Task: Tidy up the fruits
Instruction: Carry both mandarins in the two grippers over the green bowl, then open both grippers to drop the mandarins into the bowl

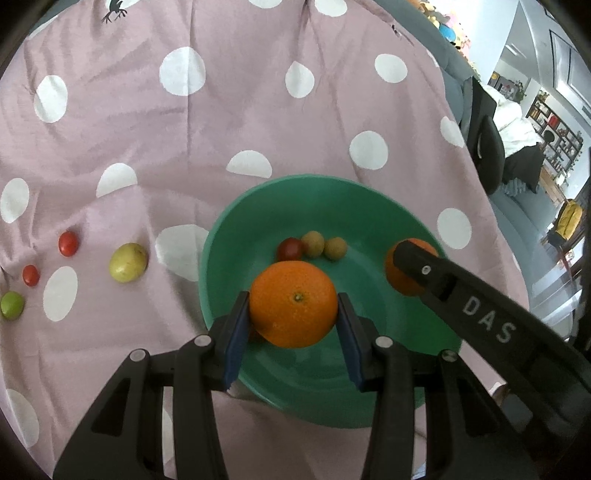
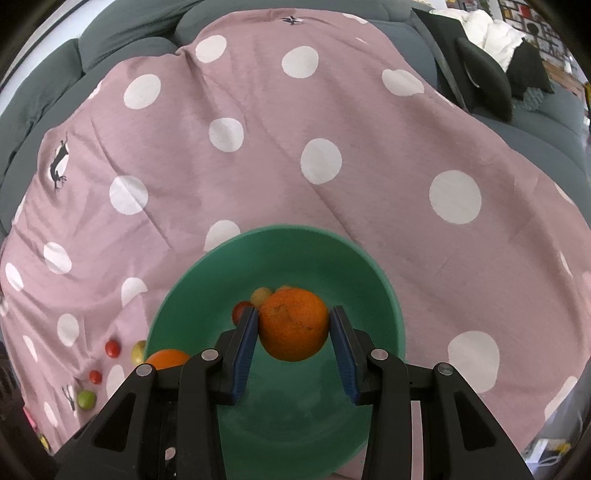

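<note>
A green bowl (image 1: 236, 229) sits on a pink polka-dot cloth (image 1: 221, 110). My left gripper (image 1: 293, 314) is shut on an orange (image 1: 293, 308) and holds it over the bowl. My right gripper (image 2: 293, 328) is shut on a second orange (image 2: 293, 325), also over the bowl (image 2: 184, 302); it shows in the left wrist view (image 1: 404, 280) at the bowl's right. In the bowl lie a red cherry tomato (image 1: 290, 249) and two small tan fruits (image 1: 313, 242). On the cloth to the left lie a yellow-green fruit (image 1: 128, 262), two red tomatoes (image 1: 68, 243) and a green fruit (image 1: 12, 304).
A grey sofa (image 2: 110, 37) lies behind the cloth. A dark cushion (image 2: 484, 77) and white bedding (image 2: 495, 33) are at the far right. The cloth's right edge drops off near a room beyond (image 1: 546, 147).
</note>
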A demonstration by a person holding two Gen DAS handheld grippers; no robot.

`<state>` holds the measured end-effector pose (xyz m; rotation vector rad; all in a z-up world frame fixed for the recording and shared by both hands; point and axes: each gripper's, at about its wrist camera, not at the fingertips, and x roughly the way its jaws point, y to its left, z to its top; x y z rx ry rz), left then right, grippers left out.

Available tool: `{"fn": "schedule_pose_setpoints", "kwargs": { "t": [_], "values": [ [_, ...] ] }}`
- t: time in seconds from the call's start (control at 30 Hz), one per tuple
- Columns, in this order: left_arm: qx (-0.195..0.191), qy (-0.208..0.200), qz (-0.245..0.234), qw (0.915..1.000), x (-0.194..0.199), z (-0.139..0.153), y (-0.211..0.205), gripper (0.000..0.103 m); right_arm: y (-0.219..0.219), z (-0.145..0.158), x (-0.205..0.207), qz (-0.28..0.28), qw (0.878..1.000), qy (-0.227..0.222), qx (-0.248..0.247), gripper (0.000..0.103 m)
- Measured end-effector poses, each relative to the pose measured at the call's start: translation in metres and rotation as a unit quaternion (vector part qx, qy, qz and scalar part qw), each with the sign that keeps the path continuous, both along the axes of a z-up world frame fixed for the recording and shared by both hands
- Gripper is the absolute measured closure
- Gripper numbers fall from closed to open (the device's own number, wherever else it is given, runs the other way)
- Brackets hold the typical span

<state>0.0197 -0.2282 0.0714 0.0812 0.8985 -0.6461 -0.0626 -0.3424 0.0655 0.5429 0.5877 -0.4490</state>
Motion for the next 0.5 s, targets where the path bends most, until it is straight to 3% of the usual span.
{"fn": "schedule_pose_setpoints", "kwargs": {
  "t": [0.5],
  "values": [
    [0.009,0.012,0.002,0.9999,0.004,-0.011,-0.004,0.057,-0.006,-0.005,0.004,-0.01,1.0,0.017,0.005,0.061]
  ]
}}
